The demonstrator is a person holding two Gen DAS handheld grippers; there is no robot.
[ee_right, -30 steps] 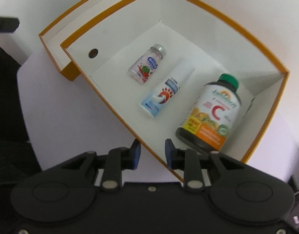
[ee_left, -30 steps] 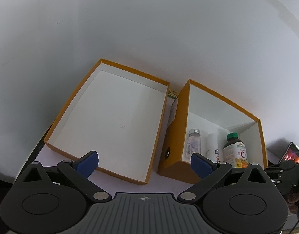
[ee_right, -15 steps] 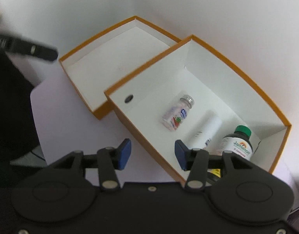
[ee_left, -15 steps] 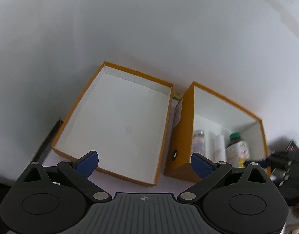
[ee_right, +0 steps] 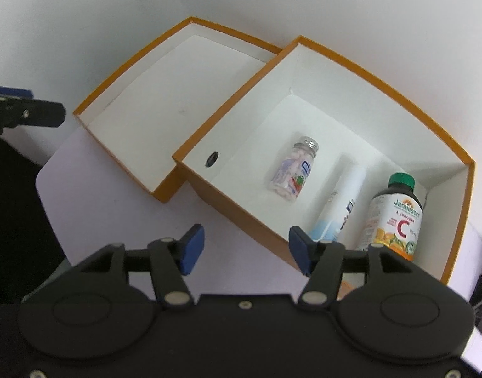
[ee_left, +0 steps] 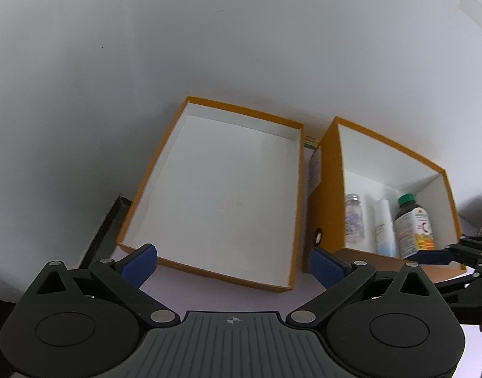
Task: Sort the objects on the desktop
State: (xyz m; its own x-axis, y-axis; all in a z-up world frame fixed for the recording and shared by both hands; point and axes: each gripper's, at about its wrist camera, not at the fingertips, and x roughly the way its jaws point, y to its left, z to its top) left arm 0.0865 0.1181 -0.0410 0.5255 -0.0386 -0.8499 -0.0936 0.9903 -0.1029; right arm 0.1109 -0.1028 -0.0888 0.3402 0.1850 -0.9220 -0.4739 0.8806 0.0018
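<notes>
A deep orange box holds a small clear pill bottle, a white tube and a green-capped vitamin C bottle, all lying inside. The same box shows at the right in the left wrist view. A shallow orange lid, empty, lies beside it on the left and also shows in the right wrist view. My left gripper is open and empty, held before the lid's near edge. My right gripper is open and empty, at the deep box's near wall.
Both boxes sit on a white table against a white wall. A small item with green stripes is wedged between the boxes at the back. A dark edge runs left of the lid.
My right gripper has opened wide and pulled back from the deep box. My left gripper has drawn back a little, so both boxes look smaller.
</notes>
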